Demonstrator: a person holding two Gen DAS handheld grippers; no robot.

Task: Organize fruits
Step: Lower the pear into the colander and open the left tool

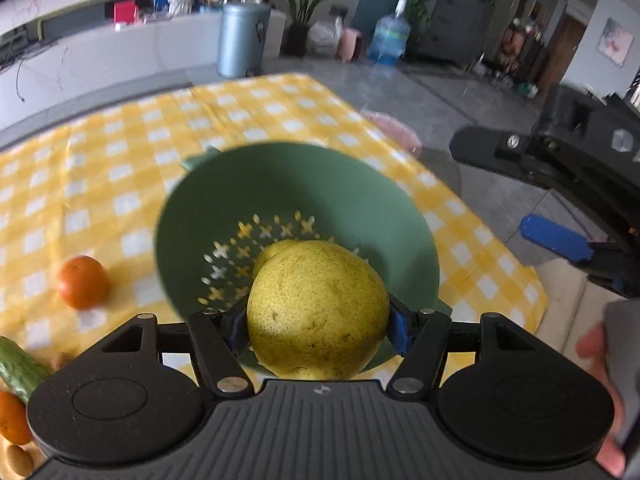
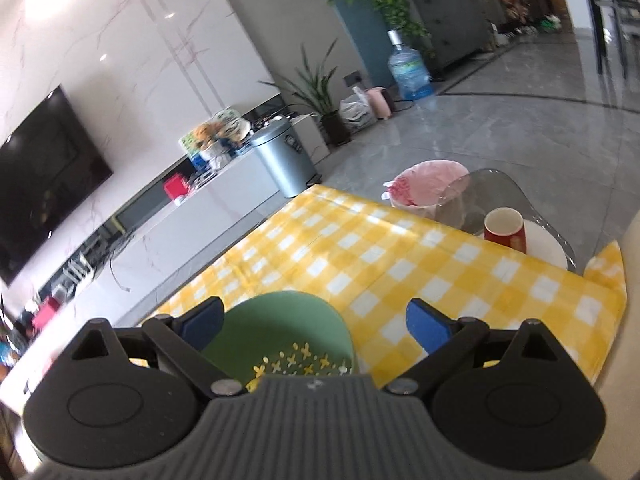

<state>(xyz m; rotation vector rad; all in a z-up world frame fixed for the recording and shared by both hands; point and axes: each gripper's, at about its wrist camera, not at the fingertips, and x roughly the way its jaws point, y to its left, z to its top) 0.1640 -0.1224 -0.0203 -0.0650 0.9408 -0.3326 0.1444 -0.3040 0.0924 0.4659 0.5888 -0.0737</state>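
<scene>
My left gripper (image 1: 318, 320) is shut on a yellow-green pear (image 1: 318, 308) and holds it over the near rim of a green colander (image 1: 224, 200). Another yellow fruit (image 1: 276, 250) lies inside the colander, mostly hidden by the pear. An orange (image 1: 83, 282) lies on the yellow checked cloth (image 1: 120, 160) to the left. My right gripper (image 2: 314, 326) is open and empty, above the colander (image 2: 280, 324); it also shows at the right of the left wrist view (image 1: 560, 200).
A cucumber (image 1: 20, 368), another orange (image 1: 12, 416) and a small brown item (image 1: 16, 460) lie at the lower left. A red cup (image 2: 505, 228) on a white plate (image 2: 546, 246) and a pink-lined bin (image 2: 430, 184) are at the far right.
</scene>
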